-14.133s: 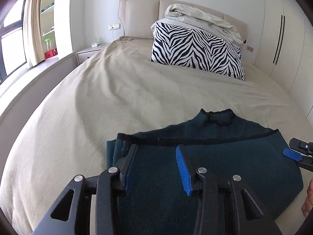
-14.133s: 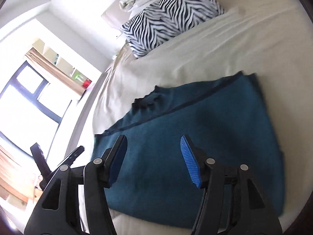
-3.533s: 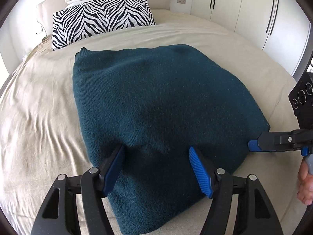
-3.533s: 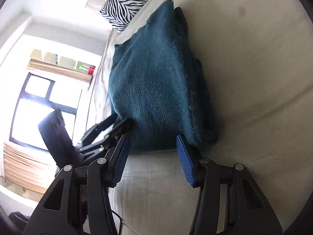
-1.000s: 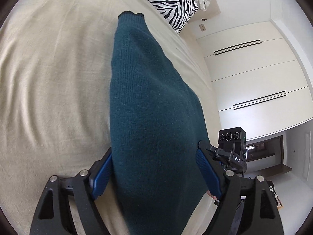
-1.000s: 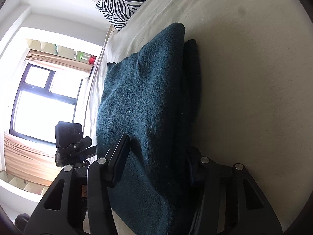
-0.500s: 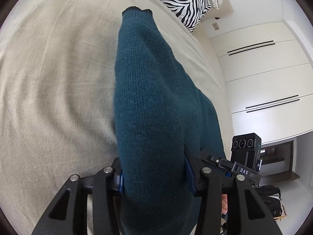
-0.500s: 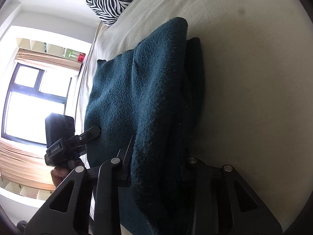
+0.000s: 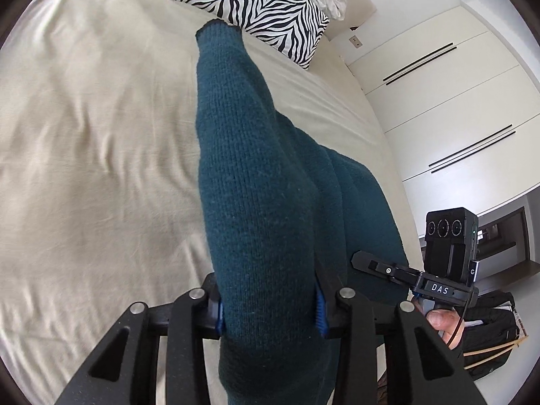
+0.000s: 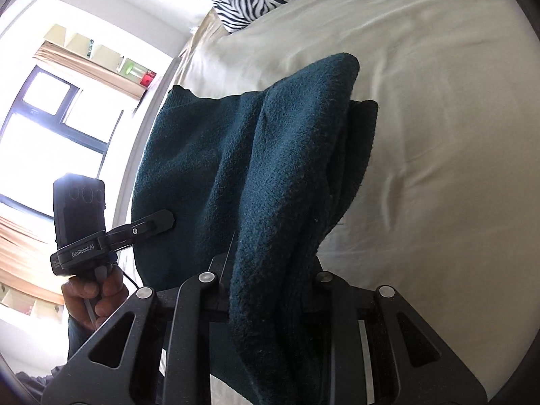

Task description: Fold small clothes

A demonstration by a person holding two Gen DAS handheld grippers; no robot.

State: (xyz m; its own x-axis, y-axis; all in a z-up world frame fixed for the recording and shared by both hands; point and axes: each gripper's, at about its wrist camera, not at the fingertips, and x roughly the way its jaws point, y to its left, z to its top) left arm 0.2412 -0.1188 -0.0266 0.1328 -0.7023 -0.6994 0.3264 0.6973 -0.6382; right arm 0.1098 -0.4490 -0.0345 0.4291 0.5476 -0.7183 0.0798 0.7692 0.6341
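Left gripper closing on sweater, pads pressed into thick fold. Right gripper likewise closing, clamped on opposite corner. Near edge raised off bed; far end resting near pillow. Risk: bulky inner layers slipping out, spoiling fold; uneven lift skewing the edges.

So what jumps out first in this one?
The dark teal sweater, bunched thick in both grippers, near end lifted off the beige bed. The left gripper and right gripper are closing on it. A zebra-print pillow sits at the headboard.
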